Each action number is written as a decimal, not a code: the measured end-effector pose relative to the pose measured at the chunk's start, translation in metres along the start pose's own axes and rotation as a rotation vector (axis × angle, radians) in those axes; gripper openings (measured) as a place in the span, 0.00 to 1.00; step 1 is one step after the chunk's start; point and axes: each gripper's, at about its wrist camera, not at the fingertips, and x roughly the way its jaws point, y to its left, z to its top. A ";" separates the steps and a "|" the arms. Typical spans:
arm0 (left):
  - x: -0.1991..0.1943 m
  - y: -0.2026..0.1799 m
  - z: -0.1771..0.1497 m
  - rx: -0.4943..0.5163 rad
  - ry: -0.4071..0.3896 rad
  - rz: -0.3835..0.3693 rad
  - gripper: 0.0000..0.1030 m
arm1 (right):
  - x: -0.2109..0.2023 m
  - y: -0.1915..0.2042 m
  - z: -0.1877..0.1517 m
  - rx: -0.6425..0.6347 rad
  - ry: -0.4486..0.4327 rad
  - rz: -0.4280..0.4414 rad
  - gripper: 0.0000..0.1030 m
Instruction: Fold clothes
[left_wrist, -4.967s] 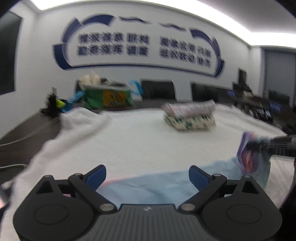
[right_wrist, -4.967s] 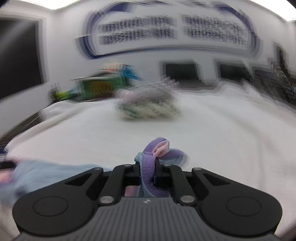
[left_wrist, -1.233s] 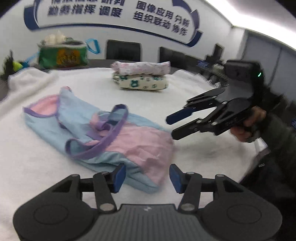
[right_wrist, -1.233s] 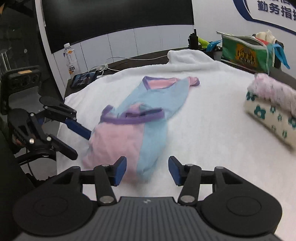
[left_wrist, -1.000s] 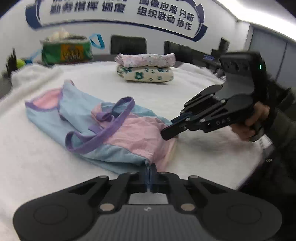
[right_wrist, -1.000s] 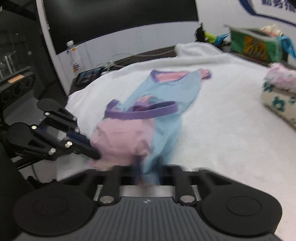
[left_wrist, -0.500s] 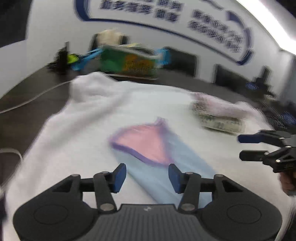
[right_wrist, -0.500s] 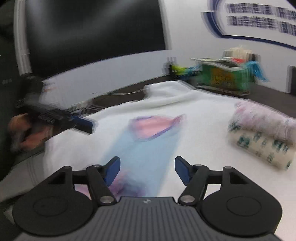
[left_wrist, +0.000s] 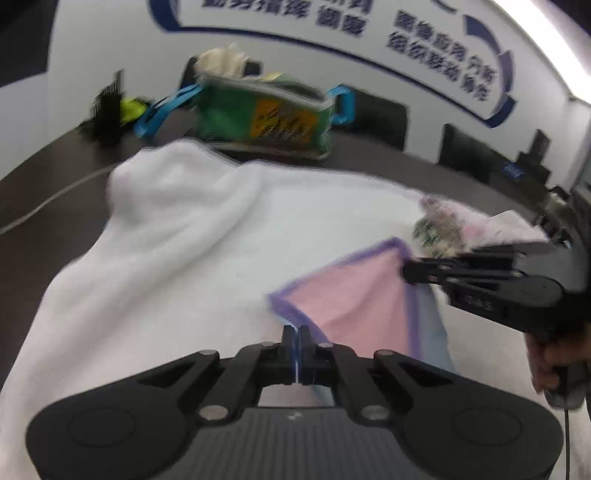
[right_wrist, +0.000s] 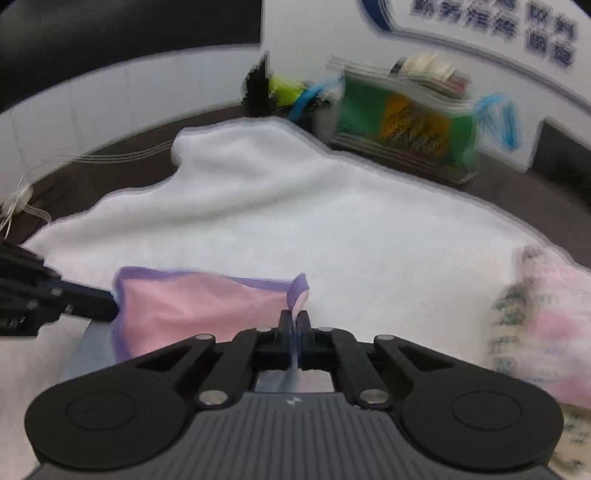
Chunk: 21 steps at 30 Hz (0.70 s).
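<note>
– What do we see from the left wrist?

– We see our left gripper at the bottom, its two fingers pressed together on the blue edge of the garment. The garment is pink with a purple border and lies on the white towel.

– And the other side?

– Our right gripper comes in from the right, held by a hand. Its tip touches the far purple corner; we cannot tell if it is closed there.

– What is behind?

– A folded stack of clothes is just behind that gripper. Further back, on the dark table, stands a green bag with blue handles. Everything far is blurred.
</note>
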 end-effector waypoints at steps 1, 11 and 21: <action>0.002 -0.003 0.004 0.014 -0.009 -0.009 0.00 | -0.010 -0.007 -0.001 0.020 -0.022 -0.042 0.01; -0.065 -0.035 -0.046 0.106 -0.095 -0.167 0.48 | -0.097 -0.027 -0.050 0.044 -0.084 -0.093 0.60; -0.144 -0.083 -0.182 0.223 -0.077 -0.494 0.52 | -0.245 0.016 -0.188 -0.162 -0.238 0.197 0.73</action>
